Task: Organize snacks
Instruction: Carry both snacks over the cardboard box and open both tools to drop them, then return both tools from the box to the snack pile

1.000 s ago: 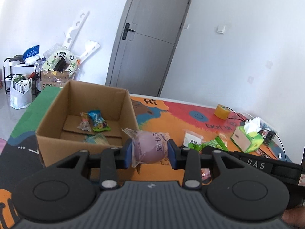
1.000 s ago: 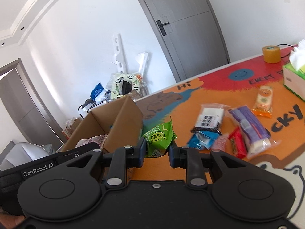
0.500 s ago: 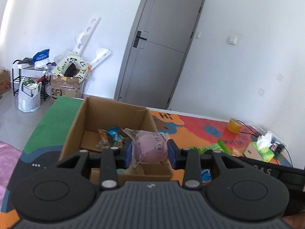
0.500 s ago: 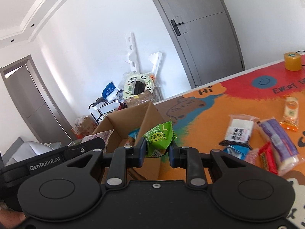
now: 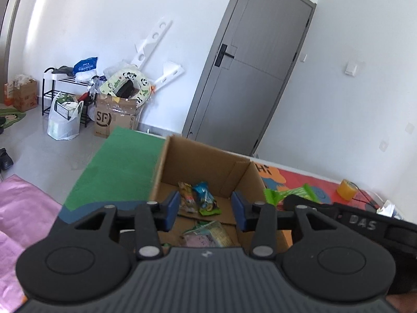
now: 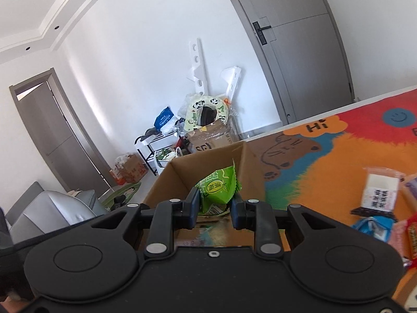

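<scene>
- The left gripper (image 5: 206, 212) hangs over the open cardboard box (image 5: 200, 161); its blue-padded jaws have just been opening and now stand apart with nothing between them.
- Directly below those jaws, on the box floor at its near wall, lies the pale pink round snack (image 5: 198, 240) in a crinkled clear wrapper, partly overlapped by a greenish packet (image 5: 213, 230).
- Farther in, toward the box's back wall, lie two small glossy packets (image 5: 199, 199), one yellow-orange and one blue-green, on a loose flat cardboard flap.
- The right gripper (image 6: 215, 210) has its jaws nearly closed, pinching a bright green foil packet (image 6: 217, 189) with serrated edges; the packet stands upright over the box's near right corner.
- The box is plain brown corrugated board, square, with straight walls and an open top.
- To the right of the box, on the tabletop (image 6: 338, 161) with its soft, brightly printed orange, red and blue covering, lie a white rectangular snack (image 6: 381, 190) in clear film, a blue packet (image 6: 372, 228) and a red one (image 6: 411, 234).
- Beyond the box, a yellow tape roll (image 5: 346, 189) sits on the tabletop's far end.
</scene>
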{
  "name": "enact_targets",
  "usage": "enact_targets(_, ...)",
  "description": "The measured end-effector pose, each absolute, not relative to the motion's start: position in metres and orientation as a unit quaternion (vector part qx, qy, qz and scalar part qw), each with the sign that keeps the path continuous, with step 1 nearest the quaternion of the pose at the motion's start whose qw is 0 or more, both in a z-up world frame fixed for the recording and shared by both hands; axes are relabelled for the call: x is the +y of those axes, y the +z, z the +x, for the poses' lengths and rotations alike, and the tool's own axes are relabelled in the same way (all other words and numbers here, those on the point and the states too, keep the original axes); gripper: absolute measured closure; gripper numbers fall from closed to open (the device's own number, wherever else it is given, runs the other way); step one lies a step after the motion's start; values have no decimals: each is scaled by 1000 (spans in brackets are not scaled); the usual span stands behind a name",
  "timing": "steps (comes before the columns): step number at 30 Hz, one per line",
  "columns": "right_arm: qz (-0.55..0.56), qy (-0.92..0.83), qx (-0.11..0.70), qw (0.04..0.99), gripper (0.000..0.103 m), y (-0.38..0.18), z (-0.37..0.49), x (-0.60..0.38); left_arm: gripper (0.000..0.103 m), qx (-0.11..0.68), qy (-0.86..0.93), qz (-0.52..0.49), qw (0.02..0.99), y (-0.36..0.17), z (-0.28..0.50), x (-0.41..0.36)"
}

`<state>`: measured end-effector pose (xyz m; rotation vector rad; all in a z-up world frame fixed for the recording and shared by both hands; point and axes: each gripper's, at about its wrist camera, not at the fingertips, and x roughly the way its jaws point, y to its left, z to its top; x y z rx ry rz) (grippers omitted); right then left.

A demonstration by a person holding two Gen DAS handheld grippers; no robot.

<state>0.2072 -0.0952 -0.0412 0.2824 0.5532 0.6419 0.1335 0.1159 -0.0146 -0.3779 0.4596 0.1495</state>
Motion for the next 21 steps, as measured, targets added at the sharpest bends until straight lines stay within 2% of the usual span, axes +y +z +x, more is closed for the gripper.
enact_targets(5, 141, 319, 276, 896, 75, -42, 209, -83, 44, 225, 86, -190, 952, -13, 127, 125)
enact_targets(7, 148, 323, 280, 892, 71, -42, 211, -82, 32, 226, 97, -192, 950, -12, 126, 126)
enact_targets(9, 155, 319, 277, 893, 53, -42, 209, -86, 23, 224, 105, -193, 950, -12, 125, 125)
enact_targets(10, 158, 315, 272, 895, 49, -41, 208, -90, 19, 222, 106, -192, 950, -11, 124, 125)
enact_targets(13, 157, 299, 264, 903, 44, -38, 202, -103, 16, 219, 100, -194, 951, -10, 124, 122)
enact_targets(18, 160, 275, 254, 914, 23, -37, 193, -130, 10, 221, 82, -192, 952, -9, 125, 110)
enact_targets(21, 162, 260, 254, 918, 19, -39, 189, -147, 7, 226, 76, -190, 952, -8, 123, 98)
